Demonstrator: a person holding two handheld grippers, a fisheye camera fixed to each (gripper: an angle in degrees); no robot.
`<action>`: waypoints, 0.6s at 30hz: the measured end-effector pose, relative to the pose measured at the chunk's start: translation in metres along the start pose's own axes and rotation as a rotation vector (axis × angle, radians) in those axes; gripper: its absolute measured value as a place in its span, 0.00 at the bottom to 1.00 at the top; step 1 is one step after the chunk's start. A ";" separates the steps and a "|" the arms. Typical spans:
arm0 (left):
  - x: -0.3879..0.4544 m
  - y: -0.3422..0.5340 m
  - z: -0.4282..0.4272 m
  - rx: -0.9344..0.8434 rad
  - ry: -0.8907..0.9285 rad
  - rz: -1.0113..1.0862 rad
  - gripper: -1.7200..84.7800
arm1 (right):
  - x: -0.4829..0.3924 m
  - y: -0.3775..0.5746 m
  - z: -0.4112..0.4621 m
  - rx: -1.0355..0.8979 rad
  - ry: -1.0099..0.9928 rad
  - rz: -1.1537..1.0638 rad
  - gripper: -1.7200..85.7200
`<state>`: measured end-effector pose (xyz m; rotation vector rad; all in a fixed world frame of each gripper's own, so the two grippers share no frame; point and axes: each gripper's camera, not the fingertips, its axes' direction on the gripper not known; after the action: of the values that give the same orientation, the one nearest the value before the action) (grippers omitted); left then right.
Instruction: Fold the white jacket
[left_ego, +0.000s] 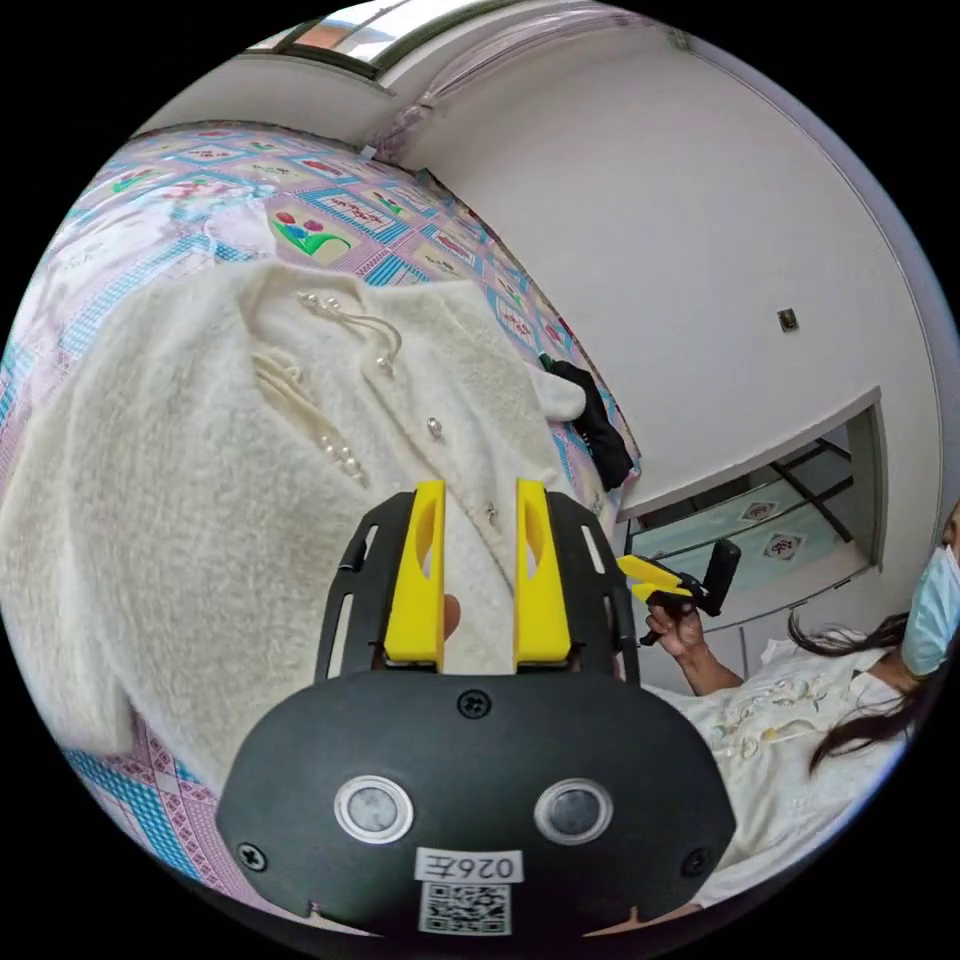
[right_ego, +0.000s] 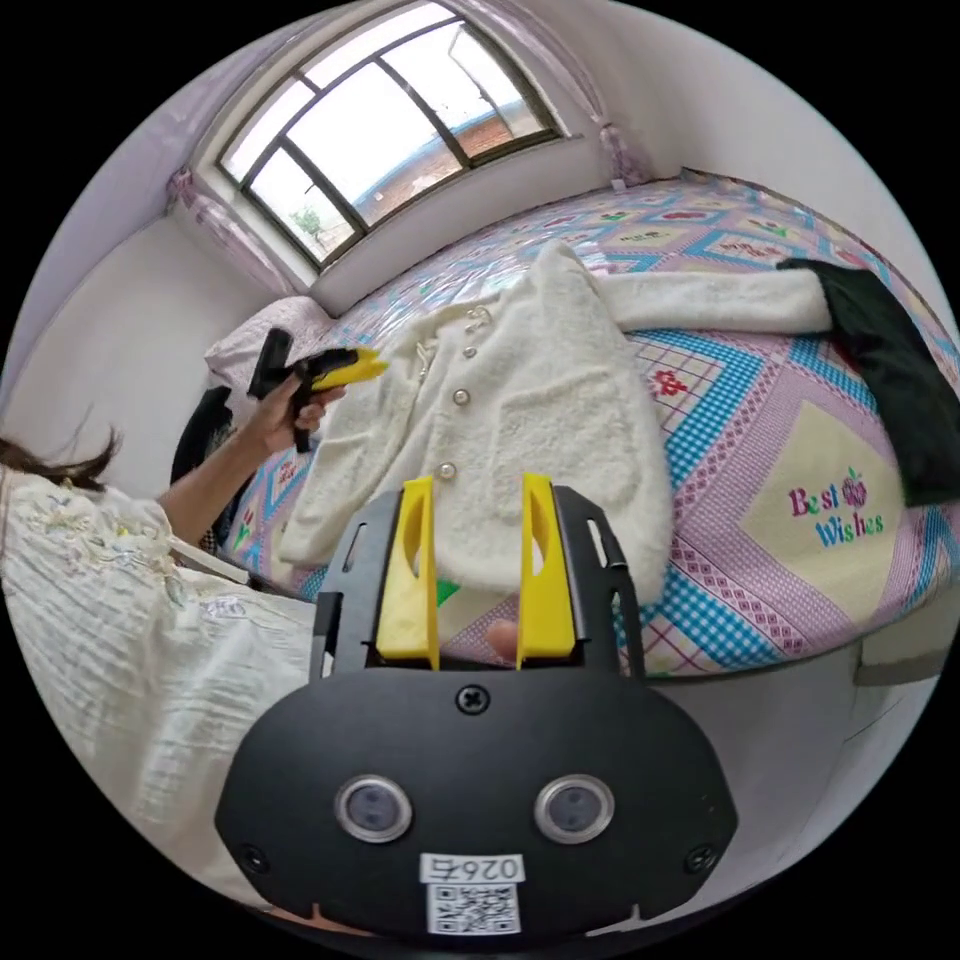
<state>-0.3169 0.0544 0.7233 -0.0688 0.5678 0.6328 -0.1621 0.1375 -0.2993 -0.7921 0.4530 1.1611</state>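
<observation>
Both my left gripper (left_ego: 480, 500) and right gripper (right_ego: 478, 495) hover open-jawed and empty over the unfolded white jacket (right_ego: 520, 420), so next I grab the outstretched sleeve (right_ego: 715, 298).

Left gripper view is riding close above the fluffy white button-front jacket (left_ego: 250, 480), facing across the patchwork-print bedspread (left_ego: 330, 215) toward a plain wall. Right gripper view is sitting farther back at the bed edge, facing the arched window (right_ego: 370, 120). Both views are sharing jacket, bedspread, and a black garment (right_ego: 895, 370).
</observation>
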 end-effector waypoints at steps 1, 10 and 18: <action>-0.003 -0.019 0.011 -0.016 -0.022 -0.002 0.17 | -0.017 0.000 0.007 -0.005 0.021 -0.050 0.16; -0.039 -0.108 0.085 -0.149 -0.035 -0.152 0.15 | -0.087 0.014 0.060 -0.185 0.118 -0.261 0.11; -0.021 -0.123 0.096 -0.040 0.067 -0.031 0.14 | 0.102 -0.055 -0.048 0.131 0.285 0.215 0.11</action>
<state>-0.2135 -0.0345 0.8022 -0.1369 0.6177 0.6131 -0.0704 0.1558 -0.3838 -0.8119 0.8597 1.2063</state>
